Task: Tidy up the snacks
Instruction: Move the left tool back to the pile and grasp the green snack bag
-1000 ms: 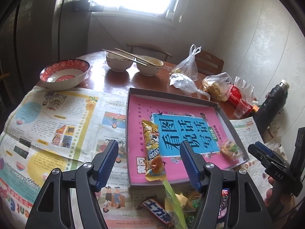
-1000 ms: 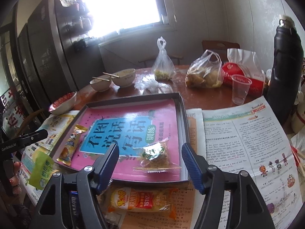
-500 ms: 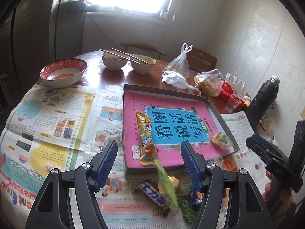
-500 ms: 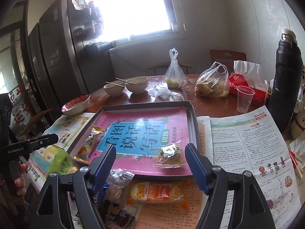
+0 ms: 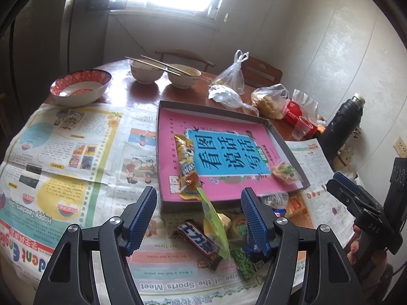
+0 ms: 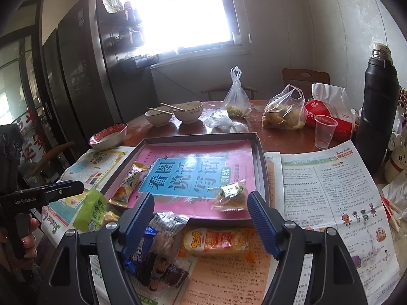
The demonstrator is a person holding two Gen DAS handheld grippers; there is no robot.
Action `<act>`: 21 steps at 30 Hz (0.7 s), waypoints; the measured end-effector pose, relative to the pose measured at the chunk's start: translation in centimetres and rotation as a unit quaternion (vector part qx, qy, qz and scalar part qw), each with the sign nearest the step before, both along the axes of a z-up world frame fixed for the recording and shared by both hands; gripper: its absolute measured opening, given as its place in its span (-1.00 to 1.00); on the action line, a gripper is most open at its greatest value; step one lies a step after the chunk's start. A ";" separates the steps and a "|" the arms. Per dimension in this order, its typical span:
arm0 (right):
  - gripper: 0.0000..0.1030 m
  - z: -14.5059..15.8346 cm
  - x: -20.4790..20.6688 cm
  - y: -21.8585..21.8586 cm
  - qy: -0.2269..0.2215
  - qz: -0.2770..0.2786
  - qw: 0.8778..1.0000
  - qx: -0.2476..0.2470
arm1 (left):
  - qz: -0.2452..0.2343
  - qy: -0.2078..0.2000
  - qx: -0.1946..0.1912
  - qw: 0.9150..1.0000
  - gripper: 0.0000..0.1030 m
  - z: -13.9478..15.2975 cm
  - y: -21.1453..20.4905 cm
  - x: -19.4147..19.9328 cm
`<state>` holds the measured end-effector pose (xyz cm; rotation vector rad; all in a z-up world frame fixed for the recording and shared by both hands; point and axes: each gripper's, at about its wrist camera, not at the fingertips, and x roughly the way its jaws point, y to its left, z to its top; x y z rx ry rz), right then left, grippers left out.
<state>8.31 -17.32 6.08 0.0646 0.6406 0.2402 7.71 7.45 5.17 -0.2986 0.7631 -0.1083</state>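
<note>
- Plainly between picks: left hand-held gripper (image 5: 198, 216) released, jaws wide, nothing between them, poised above the loose pile in the lower middle of the left wrist view.
- Right hand-held gripper (image 6: 201, 219) likewise released and empty, hanging over its share of the pile at the lower middle of the right wrist view.
- Already in the tray (image 5: 162, 203): a long yellow snack packet (image 5: 187, 167) along the tray's left side, its near end overhanging the rim, and a small clear-wrapped snack (image 6: 230, 197) at the near right corner, both lying on the pink sheet.
- Not yet sorted, on the newspaper (image 5: 66, 157) covering the surface, just in front of the tray: a Snickers bar (image 5: 199, 239), a green packet (image 5: 215, 221) leaning against the yellow packet's end, a bag of green peas (image 5: 244, 260), an orange sausage-shaped pack (image 6: 216, 239), a silvery clear wrapper (image 6: 168, 222) and dark blue packets (image 6: 142, 246).
- Judged stage: early, two items placed, most of the pile left.
- Next move, likely: lowering one gripper onto a single item at the pile's edge, closing across its narrow side, then lifting over the rim into a bare part of the tray.
- Worth watching: overlapping crinkly wrappers, so risk of grabbing two at once or dragging the newspaper.
</note>
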 end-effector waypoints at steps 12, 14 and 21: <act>0.46 -0.6 -1.5 0.5 0.006 0.011 1.000 -0.009 | -0.019 0.026 0.001 0.999 0.37 -1.5 -1.0 -0.5; 0.46 -0.8 -1.7 0.6 0.009 0.011 1.000 -0.011 | -0.023 0.027 0.005 0.999 0.37 -1.6 -1.3 -0.6; 0.46 -1.7 -2.2 0.8 0.022 0.013 1.000 -0.017 | -0.036 0.044 0.012 0.998 0.37 -2.6 -2.3 -0.4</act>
